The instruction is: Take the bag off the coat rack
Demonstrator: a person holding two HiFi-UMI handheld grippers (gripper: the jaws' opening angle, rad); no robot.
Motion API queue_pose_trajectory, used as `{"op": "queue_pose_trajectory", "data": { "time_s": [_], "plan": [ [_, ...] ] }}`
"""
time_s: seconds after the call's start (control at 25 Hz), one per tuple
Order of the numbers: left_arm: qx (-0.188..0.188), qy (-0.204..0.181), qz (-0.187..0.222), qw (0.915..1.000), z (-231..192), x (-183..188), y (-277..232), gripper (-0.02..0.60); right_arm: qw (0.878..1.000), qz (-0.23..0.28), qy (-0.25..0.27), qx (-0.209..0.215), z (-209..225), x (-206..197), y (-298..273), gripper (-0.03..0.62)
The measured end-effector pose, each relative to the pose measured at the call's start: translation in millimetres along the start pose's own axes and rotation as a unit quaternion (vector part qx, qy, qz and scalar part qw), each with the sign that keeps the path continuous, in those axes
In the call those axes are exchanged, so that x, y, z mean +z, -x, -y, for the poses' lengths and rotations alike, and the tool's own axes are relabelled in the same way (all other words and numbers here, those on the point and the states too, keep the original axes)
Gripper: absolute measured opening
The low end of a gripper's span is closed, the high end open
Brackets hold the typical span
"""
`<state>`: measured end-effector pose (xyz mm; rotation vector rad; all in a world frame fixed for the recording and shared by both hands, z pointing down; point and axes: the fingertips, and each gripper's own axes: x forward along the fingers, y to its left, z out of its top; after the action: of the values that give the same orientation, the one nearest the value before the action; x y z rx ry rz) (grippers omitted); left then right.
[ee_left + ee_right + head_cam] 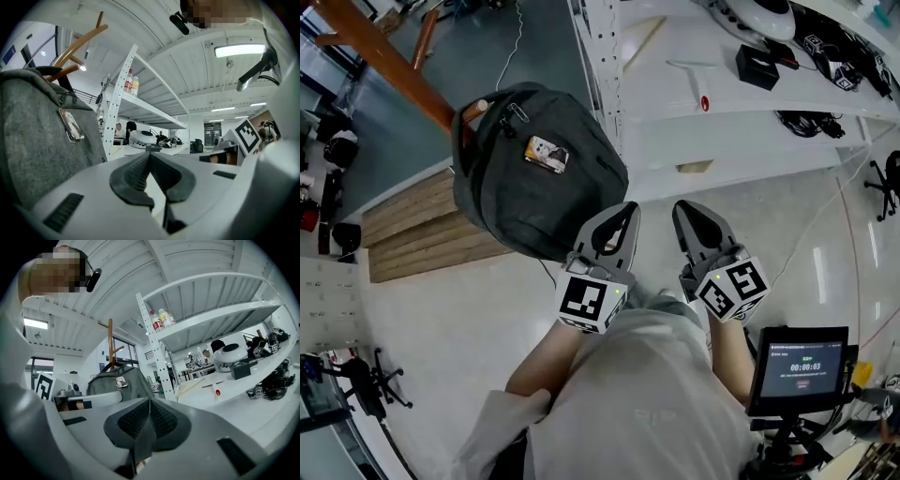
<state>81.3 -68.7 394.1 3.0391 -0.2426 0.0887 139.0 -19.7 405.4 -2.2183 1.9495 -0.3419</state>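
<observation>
Nothing of the task is done yet: the dark grey fabric backpack (539, 173) hangs by its top handle on the brown wooden coat rack (384, 61). The left gripper (617, 225), jaws pressed together on nothing, is just beside its lower edge; the right gripper (698, 225), likewise closed and empty, is farther off. Grasping and lifting remain

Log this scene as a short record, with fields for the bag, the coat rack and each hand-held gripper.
bag: grey, hangs from the coat rack, not yet taken off
coat rack: wooden, peg through the bag's top handle
left hand-held gripper: jaws together, empty, beside the bag's lower edge
right hand-held gripper: jaws together, empty, apart from the bag
</observation>
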Motion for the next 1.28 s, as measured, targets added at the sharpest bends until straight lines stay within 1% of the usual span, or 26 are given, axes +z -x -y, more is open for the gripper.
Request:
{"op": "queue_pose_trajectory", "data": {
  "time_s": [0.24, 0.44, 0.68, 0.8, 0.96, 1.12, 1.28],
  "plan": [
    [0.044, 0.004, -0.004, 0.999, -20.3, -3.2, -19.4, 0.006, 0.999, -0.016, 0.004, 0.041, 16.2, 3.3, -30.4, 0.011],
    [0.061, 0.003, 0.0, 0.9981, -31.4, -8.2, -34.0, 0.006, 0.998, -0.022, 0.002, 0.064, 26.9, -3.2, -49.9, 0.011],
    [0.081, 0.009, -0.001, 0.9967, -43.8, -7.0, -35.9, 0.006, 0.996, -0.028, 0.006, 0.089, 24.2, 0.2, -68.3, 0.011],
    [0.1, 0.013, 0.009, 0.9948, -53.3, 5.3, -29.3, 0.006, 0.994, -0.025, 0.018, 0.108, 19.7, 7.9, -79.5, 0.011],
    [0.132, 0.012, 0.024, 0.9909, -68.0, 29.2, -12.6, 0.008, 0.989, -0.011, 0.045, 0.139, 6.5, 33.5, -100.0, 0.011],
    [0.167, 0.028, 0.047, 0.9845, -91.8, 56.5, 2.4, 0.008, 0.98, 0.005, 0.075, 0.184, -8.7, 58.4, -134.7, 0.012],
    [0.197, 0.02, 0.064, 0.9781, -103.4, 95.5, 28.3, 0.008, 0.968, 0.021, 0.099, 0.231, -44.1, 89.8, -157.9, 0.012]
  ]
}}
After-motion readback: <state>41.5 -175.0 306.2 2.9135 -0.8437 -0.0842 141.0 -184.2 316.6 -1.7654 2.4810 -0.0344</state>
